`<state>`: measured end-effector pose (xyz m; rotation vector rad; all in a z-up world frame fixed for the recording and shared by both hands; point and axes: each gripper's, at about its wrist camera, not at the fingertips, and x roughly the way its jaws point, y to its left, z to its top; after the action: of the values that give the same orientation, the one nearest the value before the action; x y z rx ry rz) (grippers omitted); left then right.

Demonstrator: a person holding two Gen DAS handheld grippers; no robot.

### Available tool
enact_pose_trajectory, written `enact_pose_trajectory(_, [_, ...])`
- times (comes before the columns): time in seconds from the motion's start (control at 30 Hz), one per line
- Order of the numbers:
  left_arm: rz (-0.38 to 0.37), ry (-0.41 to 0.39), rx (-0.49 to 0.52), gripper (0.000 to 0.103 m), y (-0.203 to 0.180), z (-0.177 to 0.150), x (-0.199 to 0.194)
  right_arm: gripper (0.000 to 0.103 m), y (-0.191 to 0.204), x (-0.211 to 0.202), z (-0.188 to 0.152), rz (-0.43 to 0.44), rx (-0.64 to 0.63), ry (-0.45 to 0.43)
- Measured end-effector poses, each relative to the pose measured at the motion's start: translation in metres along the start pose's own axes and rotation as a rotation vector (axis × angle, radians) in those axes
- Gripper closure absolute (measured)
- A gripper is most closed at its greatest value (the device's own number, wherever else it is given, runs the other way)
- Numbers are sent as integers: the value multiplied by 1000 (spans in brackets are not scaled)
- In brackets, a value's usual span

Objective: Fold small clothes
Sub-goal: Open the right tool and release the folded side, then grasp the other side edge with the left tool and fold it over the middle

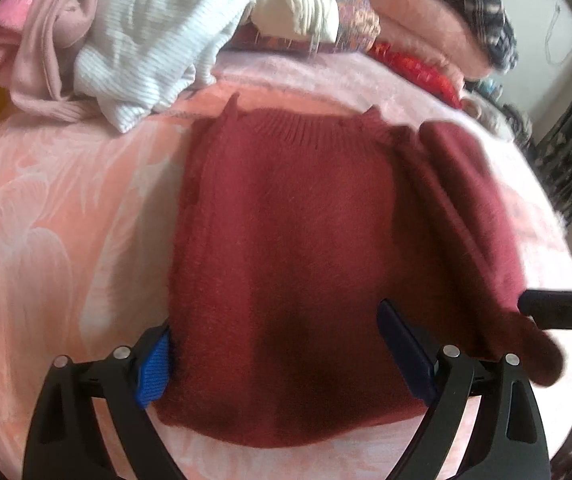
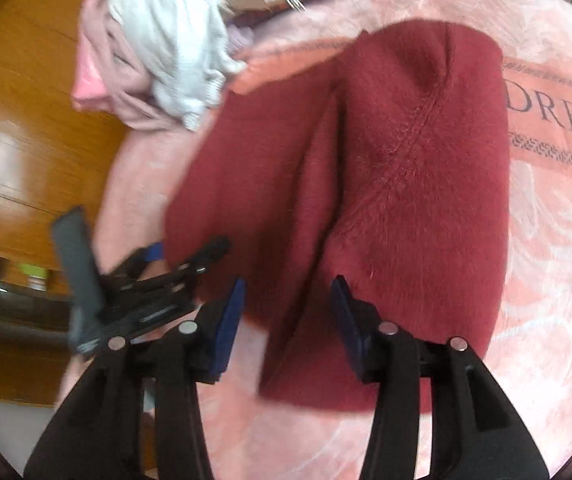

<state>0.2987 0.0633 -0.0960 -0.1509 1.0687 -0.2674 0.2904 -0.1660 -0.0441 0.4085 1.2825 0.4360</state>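
Note:
A small dark red knit sweater (image 1: 286, 220) lies flat on a pink patterned blanket (image 1: 54, 216), collar at the far side. Its left sleeve is folded in; its right sleeve (image 1: 474, 216) lies over the right edge. My left gripper (image 1: 274, 332) is open, its blue-padded fingers spread over the sweater's near hem. In the right wrist view the sweater (image 2: 386, 184) shows a sleeve folded over the body. My right gripper (image 2: 288, 300) is open just above the sweater's near edge, holding nothing. The left gripper (image 2: 190, 264) shows at its left.
A heap of white and pink clothes (image 1: 134, 40) lies at the far left of the bed. Folded blankets and a plaid cloth (image 1: 482, 8) are stacked at the far right. A wooden wall (image 2: 26, 120) stands left of the bed.

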Motion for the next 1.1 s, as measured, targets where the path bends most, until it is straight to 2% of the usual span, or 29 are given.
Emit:
enact_pose_trajectory(0.07, [-38,-16,-14,10,-8,3,-8,57,-5,-18,-6,-22,-7,-25])
enact_pose_trajectory(0.13, [-66,-24,-14,10,-20,6,-12,57,-12,-29,-11,-80,-13,-39])
enact_pose_trajectory(0.27, [-112,2,-20,9,-47,13,-5,57,-39,-44,-28,-232,-38,-57])
enact_pose_trajectory(0.47, [-113,55,-21,9,-84,16,18,57,-93,-38,-45,-260,27,-54])
enact_pose_trajectory(0.63, [-117,93,31,8,-113,15,33,57,-134,-28,-60,-207,108,-27])
enact_pose_trajectory(0.8, [-148,137,48,9,-140,13,52,57,-152,-34,-72,-187,121,-25])
enact_pose_trajectory(0.9, [-149,133,80,28,-150,13,54,57,-157,-37,-75,-184,117,-29])
enact_pose_trajectory(0.93, [-160,130,75,39,-150,14,54,57,-157,-39,-76,-181,118,-31])
enact_pose_trajectory(1.0, [-174,120,58,54,-148,14,52,57,-161,-42,-80,-173,123,-31])
enact_pose_trajectory(1.03, [-175,108,53,69,-146,14,50,57,-161,-43,-81,-169,126,-32])
enact_pose_trajectory(1.07, [-189,96,47,79,-143,15,47,57,-162,-43,-81,-165,129,-32])
enact_pose_trajectory(1.1, [-215,88,36,79,-139,15,44,57,-162,-42,-81,-164,131,-31])
